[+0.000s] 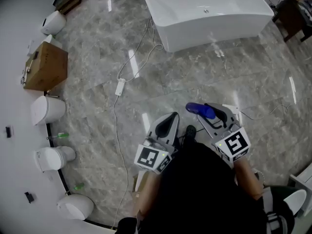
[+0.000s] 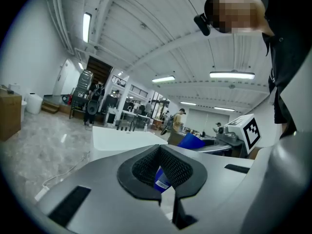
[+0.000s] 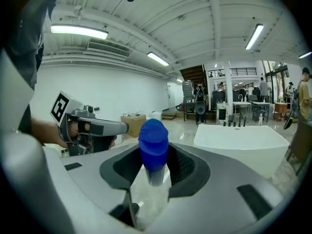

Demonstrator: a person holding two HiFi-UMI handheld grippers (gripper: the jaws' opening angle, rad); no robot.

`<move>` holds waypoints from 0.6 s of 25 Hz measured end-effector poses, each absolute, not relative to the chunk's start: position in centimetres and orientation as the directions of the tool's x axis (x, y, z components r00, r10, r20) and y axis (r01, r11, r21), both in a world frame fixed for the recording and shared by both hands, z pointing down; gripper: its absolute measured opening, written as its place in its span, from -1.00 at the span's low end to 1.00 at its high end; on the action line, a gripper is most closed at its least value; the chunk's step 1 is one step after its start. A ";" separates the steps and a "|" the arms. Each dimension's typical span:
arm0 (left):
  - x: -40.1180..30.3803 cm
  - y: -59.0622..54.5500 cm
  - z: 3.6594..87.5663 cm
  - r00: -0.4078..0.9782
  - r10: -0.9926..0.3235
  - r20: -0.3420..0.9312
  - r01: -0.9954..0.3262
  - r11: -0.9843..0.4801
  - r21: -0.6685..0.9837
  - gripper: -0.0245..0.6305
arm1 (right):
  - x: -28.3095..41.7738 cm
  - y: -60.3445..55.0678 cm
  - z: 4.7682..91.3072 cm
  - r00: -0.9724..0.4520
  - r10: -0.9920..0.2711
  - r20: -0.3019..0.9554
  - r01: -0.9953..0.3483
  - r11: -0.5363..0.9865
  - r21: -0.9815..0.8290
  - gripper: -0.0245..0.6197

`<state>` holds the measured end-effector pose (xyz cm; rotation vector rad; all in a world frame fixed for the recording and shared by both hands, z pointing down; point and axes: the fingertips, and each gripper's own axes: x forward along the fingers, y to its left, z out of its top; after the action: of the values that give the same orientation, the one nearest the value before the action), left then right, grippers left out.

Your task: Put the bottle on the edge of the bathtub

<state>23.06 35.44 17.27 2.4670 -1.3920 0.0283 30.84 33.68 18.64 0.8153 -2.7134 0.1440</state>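
A blue-capped bottle is clamped between the pads of my right gripper, held low in front of the person over the marble floor. In the right gripper view the bottle stands between the jaws of the right gripper, cap up. The white bathtub stands well ahead at the top of the head view, far from both grippers; it also shows as the bathtub beyond the right jaws and the bathtub beyond the left jaws. My left gripper is beside the right one, its jaws together with nothing in them; the left gripper frames only the far bottle.
A white cable with an adapter trails across the floor from the tub toward the person. Along the left wall stand several toilets and a cardboard box. Dark furniture sits right of the tub. People stand far back in the hall.
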 end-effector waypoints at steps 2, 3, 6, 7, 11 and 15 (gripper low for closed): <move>23.3 35.8 17.2 0.529 -0.832 0.166 -0.838 -0.481 0.258 -0.89 | 31.0 34.2 18.7 -0.796 -0.516 0.316 -0.549 0.836 -0.017 -0.44; 23.4 35.9 17.1 0.532 -0.830 0.167 -0.836 -0.485 0.256 -0.89 | 31.1 34.3 18.7 -0.797 -0.516 0.314 -0.553 0.833 -0.034 -0.44; 23.6 36.3 17.1 0.548 -0.818 0.175 -0.829 -0.503 0.244 -0.88 | 31.0 34.8 18.7 -0.801 -0.516 0.302 -0.559 0.826 -0.073 -0.44; 23.7 36.4 17.2 0.552 -0.815 0.178 -0.827 -0.508 0.240 -0.89 | 31.0 35.1 18.8 -0.804 -0.515 0.297 -0.555 0.829 -0.066 -0.44; 23.7 36.8 17.1 0.552 -0.813 0.184 -0.828 -0.510 0.232 -0.89 | 30.9 35.9 19.1 -0.811 -0.503 0.300 -0.542 0.838 -0.059 -0.44; 23.3 37.3 17.6 0.543 -0.818 0.192 -0.835 -0.499 0.233 -0.89 | 30.5 36.5 19.5 -0.817 -0.492 0.301 -0.538 0.839 -0.087 -0.44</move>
<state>23.34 37.32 17.60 2.4860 -1.3717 0.0803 30.50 36.46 19.50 0.7860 -2.7511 0.2438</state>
